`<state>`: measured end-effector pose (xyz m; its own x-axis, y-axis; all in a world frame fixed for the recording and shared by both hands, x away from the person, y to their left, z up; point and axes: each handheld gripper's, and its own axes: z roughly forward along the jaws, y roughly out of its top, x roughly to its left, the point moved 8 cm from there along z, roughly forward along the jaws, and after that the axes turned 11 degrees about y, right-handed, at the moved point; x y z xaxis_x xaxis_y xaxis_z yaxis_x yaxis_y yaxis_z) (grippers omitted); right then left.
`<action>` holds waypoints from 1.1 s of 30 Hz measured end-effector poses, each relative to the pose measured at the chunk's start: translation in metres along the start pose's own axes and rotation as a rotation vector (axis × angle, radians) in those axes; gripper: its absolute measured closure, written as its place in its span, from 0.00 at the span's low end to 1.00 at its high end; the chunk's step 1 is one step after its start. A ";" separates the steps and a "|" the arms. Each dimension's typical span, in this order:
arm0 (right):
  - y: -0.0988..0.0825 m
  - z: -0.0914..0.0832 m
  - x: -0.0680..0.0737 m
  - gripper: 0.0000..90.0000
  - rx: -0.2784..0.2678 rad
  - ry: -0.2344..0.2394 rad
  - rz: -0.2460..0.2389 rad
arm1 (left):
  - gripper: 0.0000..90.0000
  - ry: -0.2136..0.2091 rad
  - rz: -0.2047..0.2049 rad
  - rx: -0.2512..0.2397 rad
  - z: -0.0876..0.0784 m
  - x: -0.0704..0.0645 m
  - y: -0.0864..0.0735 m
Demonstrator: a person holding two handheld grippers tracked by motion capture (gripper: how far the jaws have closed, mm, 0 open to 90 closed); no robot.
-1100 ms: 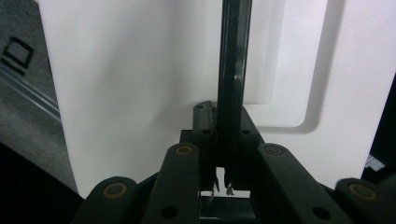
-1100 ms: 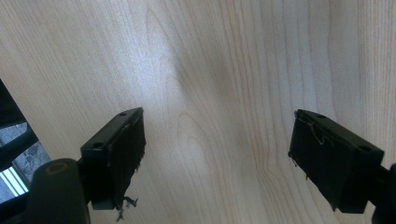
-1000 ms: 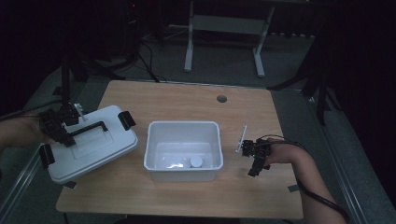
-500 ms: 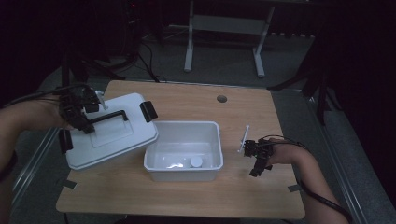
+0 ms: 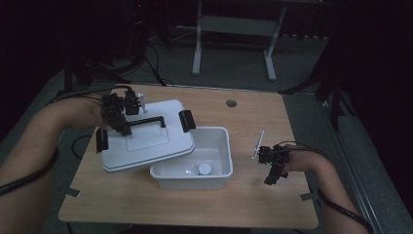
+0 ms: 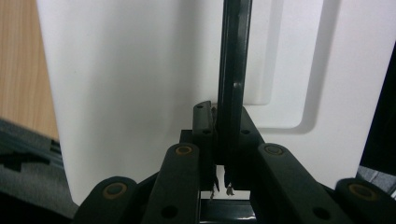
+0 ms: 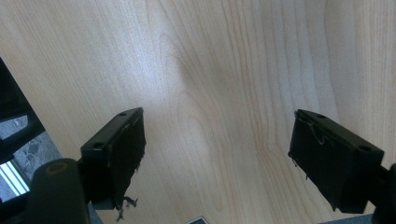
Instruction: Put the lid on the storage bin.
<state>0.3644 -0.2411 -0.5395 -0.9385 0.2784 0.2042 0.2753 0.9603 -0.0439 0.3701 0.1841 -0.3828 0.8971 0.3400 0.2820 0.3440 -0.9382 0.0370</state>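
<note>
Left claw (image 5: pixel 118 119) clenched on the black handle (image 5: pixel 146 121) of the white lid (image 5: pixel 146 144). Lid held tilted, its long axis running away from the claw toward the white bin (image 5: pixel 192 158), far corner overlapping the bin's rim. Right claw (image 5: pixel 272 168) released, nothing between its jaws, bare wooden surface (image 7: pixel 210 70) beneath; open room all round it. No readable writing.

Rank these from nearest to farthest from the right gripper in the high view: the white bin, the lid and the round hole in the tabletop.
From the right gripper:
1. White bin, just to its left, mid-table.
2. Round hole, near the table's far edge.
3. Lid, farthest, held by its handle in the left gripper over the bin's left end.
</note>
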 end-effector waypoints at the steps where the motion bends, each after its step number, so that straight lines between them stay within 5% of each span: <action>1: 0.000 -0.001 0.000 0.20 -0.003 -0.002 0.001 | 0.93 -0.003 0.012 -0.004 0.000 -0.001 0.005; 6: -0.002 -0.003 0.001 0.20 -0.004 -0.003 0.000 | 0.93 -0.019 0.055 -0.039 0.001 -0.007 0.035; 20: -0.003 -0.001 0.002 0.20 -0.004 0.002 0.004 | 0.93 -0.047 0.148 -0.073 0.013 -0.024 0.085; 33: -0.002 0.003 0.001 0.20 0.002 0.008 -0.002 | 0.93 -0.096 0.199 -0.068 0.034 -0.041 0.107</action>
<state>0.3618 -0.2429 -0.5422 -0.9374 0.2765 0.2117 0.2732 0.9609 -0.0454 0.3797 0.0719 -0.4235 0.9688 0.1494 0.1979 0.1412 -0.9885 0.0548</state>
